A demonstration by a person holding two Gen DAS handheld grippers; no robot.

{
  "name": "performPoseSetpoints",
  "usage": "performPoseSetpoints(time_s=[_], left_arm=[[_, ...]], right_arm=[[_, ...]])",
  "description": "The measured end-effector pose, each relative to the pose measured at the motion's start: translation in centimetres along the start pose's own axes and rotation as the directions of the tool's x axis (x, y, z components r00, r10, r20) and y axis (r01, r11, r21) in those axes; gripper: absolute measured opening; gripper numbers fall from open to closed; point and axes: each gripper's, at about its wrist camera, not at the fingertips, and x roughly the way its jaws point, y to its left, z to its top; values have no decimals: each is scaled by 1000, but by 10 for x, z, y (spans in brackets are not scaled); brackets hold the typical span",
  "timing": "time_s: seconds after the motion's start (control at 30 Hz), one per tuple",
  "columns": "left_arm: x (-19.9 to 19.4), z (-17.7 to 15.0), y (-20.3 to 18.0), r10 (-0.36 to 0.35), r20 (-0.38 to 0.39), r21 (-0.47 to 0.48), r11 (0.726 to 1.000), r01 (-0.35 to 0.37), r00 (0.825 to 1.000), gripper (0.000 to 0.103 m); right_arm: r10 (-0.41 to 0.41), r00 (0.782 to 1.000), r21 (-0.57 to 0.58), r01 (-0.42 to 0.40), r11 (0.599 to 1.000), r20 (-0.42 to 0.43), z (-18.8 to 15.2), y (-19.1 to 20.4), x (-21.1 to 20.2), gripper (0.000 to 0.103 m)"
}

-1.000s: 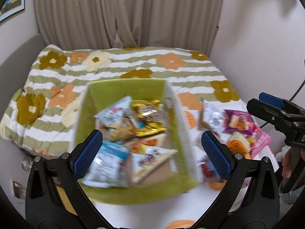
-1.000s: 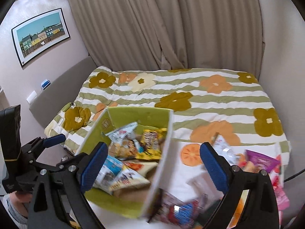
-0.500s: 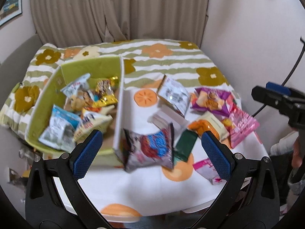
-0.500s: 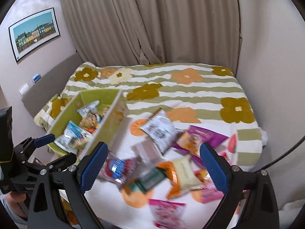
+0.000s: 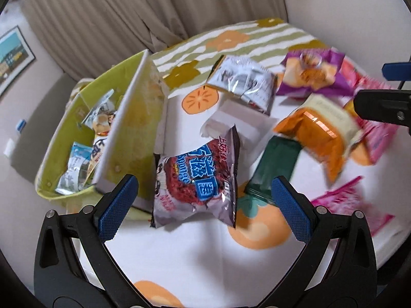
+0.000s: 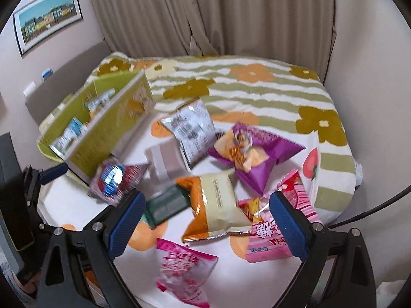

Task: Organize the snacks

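Note:
A green box (image 5: 133,128) (image 6: 115,113) at the table's left holds several snack packets. Loose snacks lie on the white, orange-print tablecloth (image 5: 200,251). My left gripper (image 5: 205,205) is open and empty just in front of a red and blue packet (image 5: 197,179) (image 6: 115,182). My right gripper (image 6: 205,220) is open and empty above an orange and cream packet (image 6: 215,205) (image 5: 318,133). A dark green packet (image 5: 274,166), a silver packet (image 5: 244,82), a purple packet (image 6: 251,151) and pink packets (image 6: 277,220) (image 6: 185,269) lie around.
A bed with a striped flowered cover (image 6: 244,82) stands behind the table, with curtains (image 6: 205,12) beyond. A framed picture (image 6: 46,18) hangs on the left wall. A cable (image 6: 372,210) runs at the right. A white flat packet (image 5: 239,123) lies mid-table.
Both grippers have swung right from over the green box to the loose snacks and dropped closer to the table. Both stay open.

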Motion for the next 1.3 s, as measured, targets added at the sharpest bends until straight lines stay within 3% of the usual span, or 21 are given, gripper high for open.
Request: performPoseSetpoints(time_s=[0.17,0.53,0.6,0.7,0.87,1.07,1.3], left_arm=[[32,-1,-13,86,-10,71,994,-85,996,103],[71,-3,-6,58,-135,60,997,-50,989,100],[72,-4,-4,45,-143,60,998,-37,989,95],[72,-2,-1,46,-153,71,997,-35,987,71],[72,0,2,10,-161,79,997,3,987,62],[71,8,16,-45,-166,51,997,54,985,58],[64,8,18,-84,-149,38,995,91,985,58]], right_arm=[[13,999,-43,-15,999,-38,-10,-3,33,96],[20,994,-81,-29,996,-110,-12,4,75,96],[18,993,-85,-28,996,-117,-11,4,79,96],[-24,992,-130,8,991,-126,-12,7,88,96],[-46,989,-162,23,987,-138,-14,12,99,96],[-52,987,-167,26,986,-153,-13,12,106,95],[-60,984,-162,32,986,-169,-11,11,121,87]])
